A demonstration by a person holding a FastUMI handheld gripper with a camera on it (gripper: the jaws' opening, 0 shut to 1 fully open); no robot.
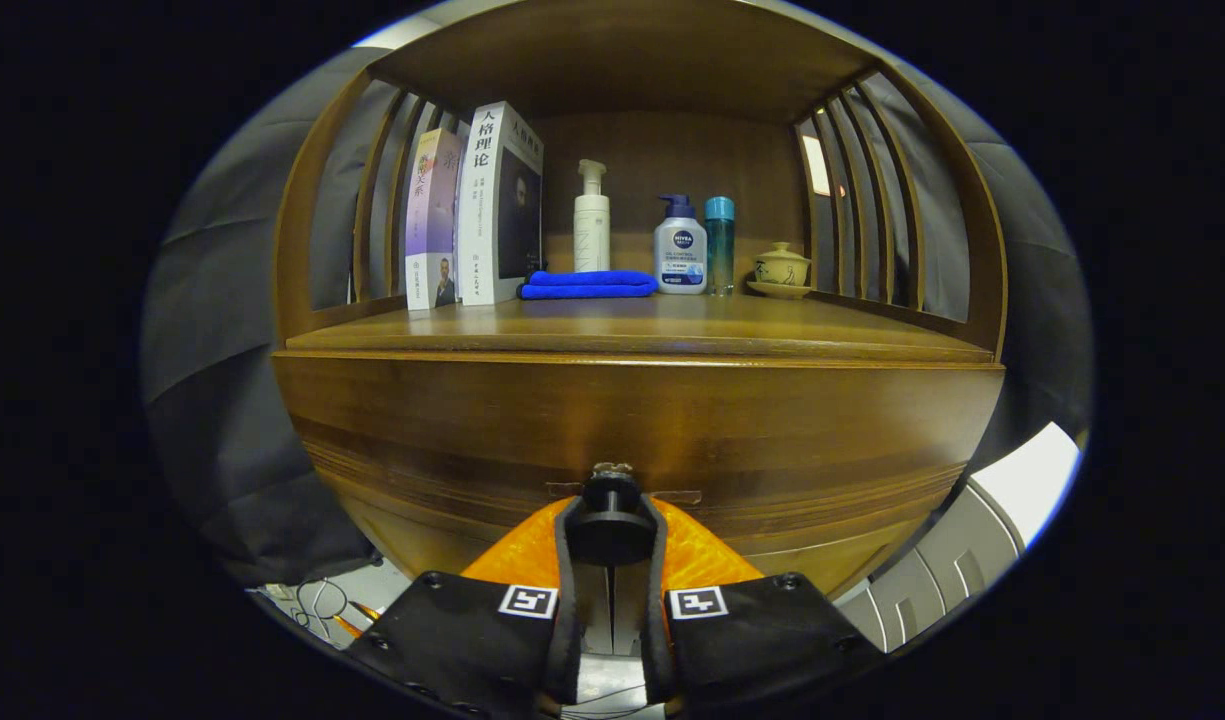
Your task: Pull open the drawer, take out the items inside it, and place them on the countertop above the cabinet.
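Observation:
A brown wooden cabinet faces me, its drawer front [632,430] closed flush under the countertop [632,325]. A round black knob [611,518] sticks out of the drawer front at its lower middle. My gripper [612,520], with orange fingers [517,555] and black pads, is closed around this knob, both pads pressing its sides. What lies inside the drawer is hidden.
On the countertop stand two books [472,215] at the left, a folded blue cloth [587,285], a white pump bottle [591,220], a blue-and-white pump bottle [680,250], a teal bottle [719,240] and a small lidded teacup [780,270]. Slatted wooden sides flank the shelf.

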